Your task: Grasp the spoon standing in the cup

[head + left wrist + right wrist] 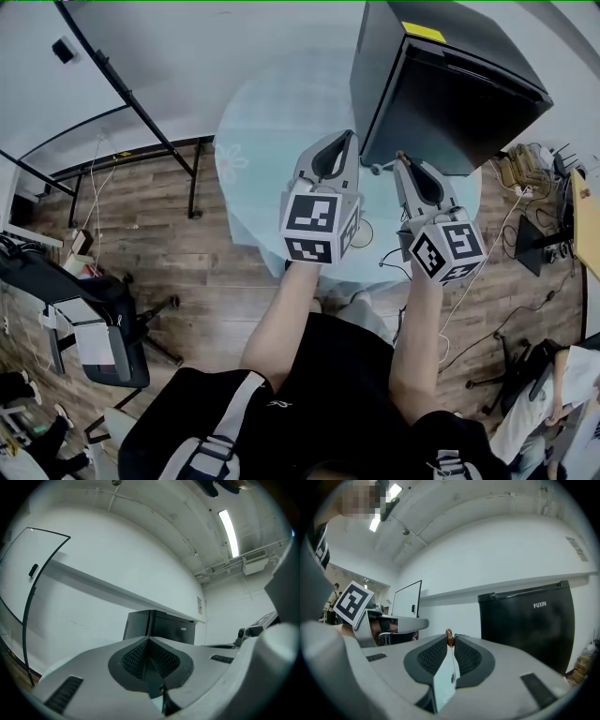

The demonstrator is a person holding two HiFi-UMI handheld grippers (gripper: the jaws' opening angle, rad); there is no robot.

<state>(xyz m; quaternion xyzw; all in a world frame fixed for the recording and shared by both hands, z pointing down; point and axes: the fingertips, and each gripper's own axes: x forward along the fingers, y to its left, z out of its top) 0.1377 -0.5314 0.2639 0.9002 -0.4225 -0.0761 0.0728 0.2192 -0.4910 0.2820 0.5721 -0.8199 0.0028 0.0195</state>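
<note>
My right gripper (405, 165) is shut on a thin spoon (449, 638). The spoon's brown handle end pokes up past the fingertips, and its small bowl shows low in the slit between the pads. The gripper points up and away, towards the black fridge (529, 625). My left gripper (339, 145) is held beside it, a little to the left and raised over the round glass table (253, 122). Its jaws are shut with nothing between them (149, 643). A faint round outline (361, 232) on the table between the grippers may be the cup; I cannot tell.
The black fridge (441, 84) stands at the table's far right, close to the right gripper's tip. A black-framed whiteboard stand (141, 112) is at the left, an office chair (89, 319) at the lower left, and cables and boxes (534, 187) lie on the floor at the right.
</note>
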